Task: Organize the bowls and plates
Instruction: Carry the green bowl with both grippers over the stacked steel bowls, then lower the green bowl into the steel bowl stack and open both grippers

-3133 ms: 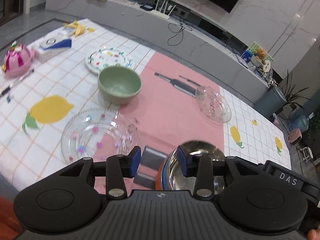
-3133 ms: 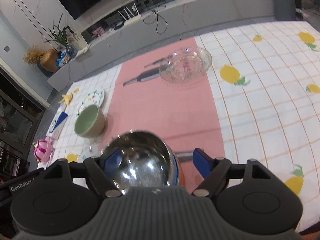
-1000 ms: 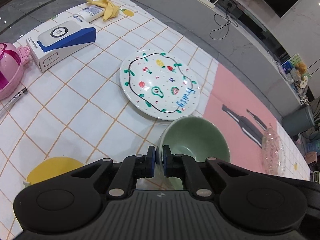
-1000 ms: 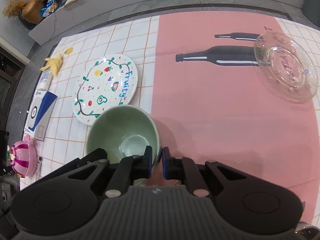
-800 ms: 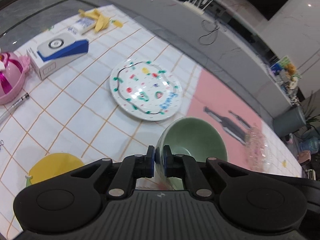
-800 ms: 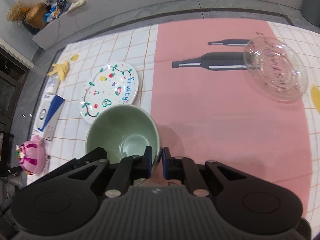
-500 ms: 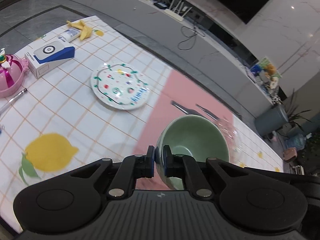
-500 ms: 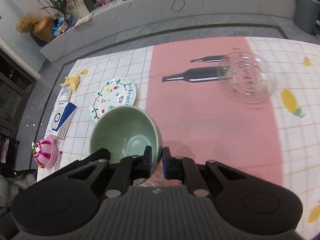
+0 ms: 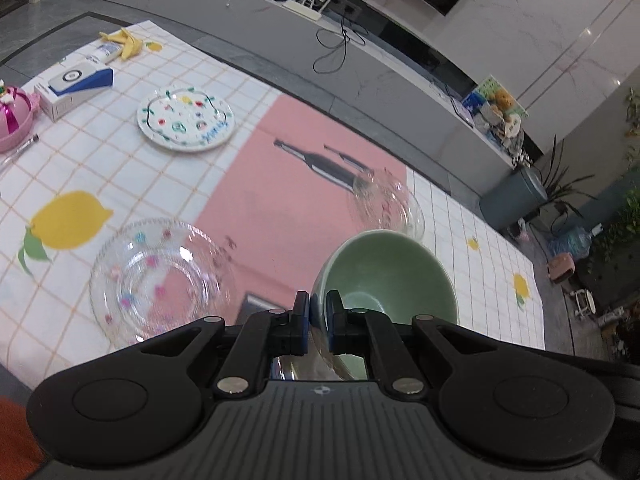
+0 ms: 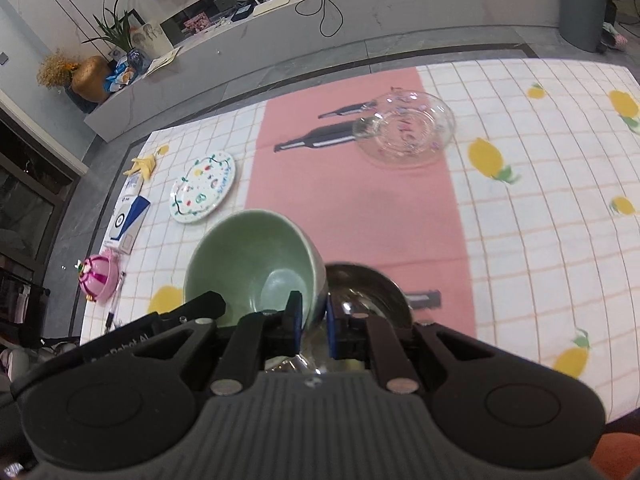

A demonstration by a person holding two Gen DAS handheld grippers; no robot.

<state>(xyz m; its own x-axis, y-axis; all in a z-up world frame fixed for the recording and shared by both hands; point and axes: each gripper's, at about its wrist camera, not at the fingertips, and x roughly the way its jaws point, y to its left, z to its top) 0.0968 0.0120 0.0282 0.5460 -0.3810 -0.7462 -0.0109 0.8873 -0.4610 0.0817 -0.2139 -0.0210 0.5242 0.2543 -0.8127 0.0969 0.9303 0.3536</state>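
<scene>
Both grippers carrying the green bowl (image 10: 256, 260) w/ jaws nearly shut: left gripper (image 9: 318, 312) pinching the near-left rim, right gripper (image 10: 311, 312) the near-right rim. Bowl is hanging clear of the cloth, just beside/above the steel bowl (image 10: 368, 292). Prob nesting step. Next: center over steel bowl, lower level, then release both.

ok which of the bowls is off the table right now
The green bowl: the left gripper and right gripper each pinch its rim and hold it up. The steel bowl sits on the cloth beneath it.
</scene>
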